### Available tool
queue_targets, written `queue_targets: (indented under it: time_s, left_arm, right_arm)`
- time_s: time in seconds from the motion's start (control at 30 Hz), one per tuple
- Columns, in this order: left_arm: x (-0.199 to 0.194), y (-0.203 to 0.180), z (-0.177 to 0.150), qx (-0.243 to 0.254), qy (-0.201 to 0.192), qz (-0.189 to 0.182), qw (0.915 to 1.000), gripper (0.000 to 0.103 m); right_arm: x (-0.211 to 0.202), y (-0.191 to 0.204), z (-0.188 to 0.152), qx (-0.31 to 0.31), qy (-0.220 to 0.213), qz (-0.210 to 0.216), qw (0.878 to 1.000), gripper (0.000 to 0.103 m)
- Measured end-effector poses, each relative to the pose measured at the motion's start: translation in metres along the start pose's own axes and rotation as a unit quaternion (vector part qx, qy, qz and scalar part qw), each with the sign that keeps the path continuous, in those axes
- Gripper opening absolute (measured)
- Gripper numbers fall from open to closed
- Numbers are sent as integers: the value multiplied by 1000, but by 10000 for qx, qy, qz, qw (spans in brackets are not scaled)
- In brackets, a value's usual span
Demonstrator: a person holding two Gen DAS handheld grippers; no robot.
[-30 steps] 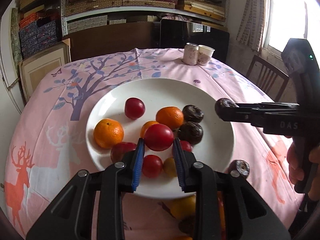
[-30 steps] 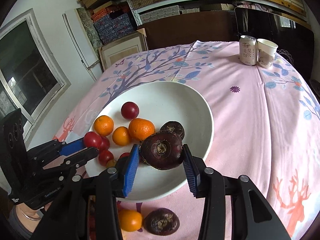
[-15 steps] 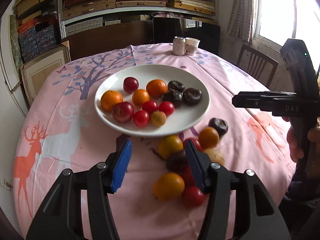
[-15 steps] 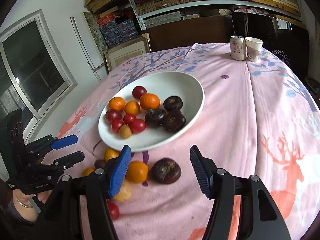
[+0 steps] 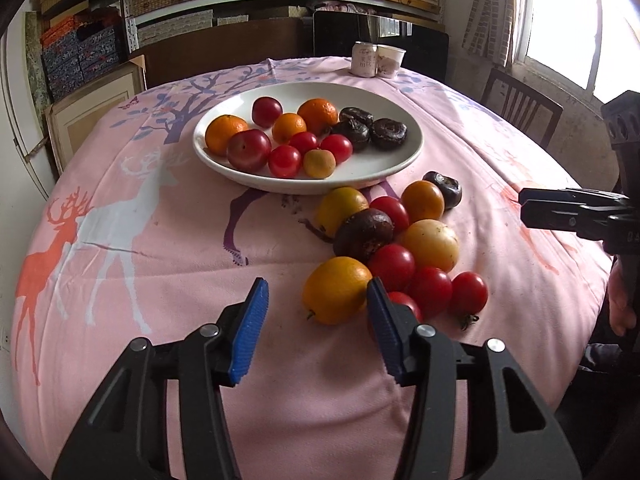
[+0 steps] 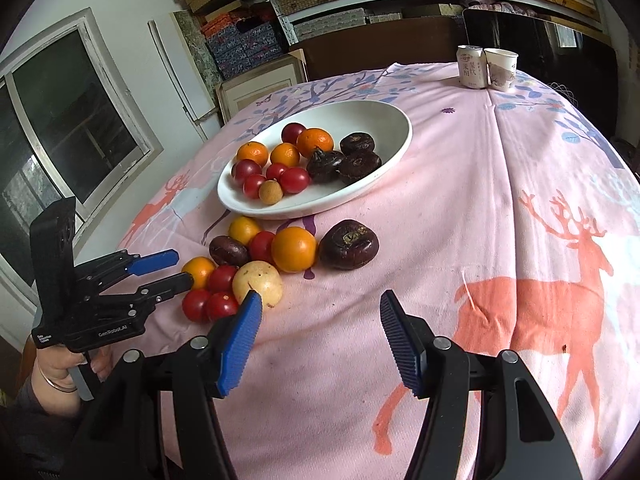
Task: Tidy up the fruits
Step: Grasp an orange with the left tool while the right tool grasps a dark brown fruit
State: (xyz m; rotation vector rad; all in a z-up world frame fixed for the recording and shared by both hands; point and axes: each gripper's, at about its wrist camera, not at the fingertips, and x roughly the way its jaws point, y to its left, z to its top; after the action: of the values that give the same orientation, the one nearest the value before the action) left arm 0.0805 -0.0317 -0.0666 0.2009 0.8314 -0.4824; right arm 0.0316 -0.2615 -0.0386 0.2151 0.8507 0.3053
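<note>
Two grippers hung over the pink tablecloth [image 6: 500, 200], both on the near side of the white plate [image 5: 400, 162]. The left gripper [image 5: 316, 320] stood with its blue pads apart and nothing pressed between them; its jaws had just closed a little, and the nearest orange [image 5: 336, 289] of the loose fruit pile lay just beyond its tips. The right gripper [image 6: 320, 336] was also parted and empty, over bare cloth nearer than the plate. On the plate sat oranges, red tomatoes and three dark water chestnuts [image 6: 358, 166]. Just beside the plate's near rim lay the loose pile: tomatoes, oranges, a pale yellow fruit [image 6: 258, 282] and more dark chestnuts. Beyond the plate stood a can [image 6: 472, 66] touching a paper cup [image 6: 502, 69].
</note>
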Motion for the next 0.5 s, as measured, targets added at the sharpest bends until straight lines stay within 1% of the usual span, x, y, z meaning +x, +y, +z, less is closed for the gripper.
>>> queue_targets:
  time_s: [0.1, 0.13, 0.2, 0.23, 0.27, 0.33, 0.43, 0.5]
  left_arm:
    - [5, -6, 4, 147, -47, 98, 9998, 48]
    - [7, -3, 4, 77, -25, 37, 10000, 50]
    - [8, 3, 5, -63, 8, -137, 9999, 49]
    - [7, 3, 3, -37, -10, -222, 9997, 40]
    - [4, 2, 2, 23, 5, -303, 9995, 35]
    - [0, 0, -1, 118, 5, -265, 9996, 35]
    - [-1, 8, -3, -102, 31, -486, 9988, 35]
    - [1, 7, -2, -101, 20, -492, 9987, 35]
  right_arm:
    - [-3, -2, -1, 19, -2, -10, 10000, 62]
    - [-3, -3, 0, 26, -6, -15, 10000, 62]
    - [-3, -4, 0, 36, -2, -16, 10000, 62]
    - [-4, -4, 0, 38, -5, -13, 10000, 62]
    - [-4, -5, 0, 37, -8, -16, 10000, 62]
    - [-4, -6, 0, 37, -3, -14, 10000, 62]
    - [-1, -9, 1, 60, 5, -10, 10000, 62]
    - [2, -9, 3, 94, 21, 31, 9999, 62]
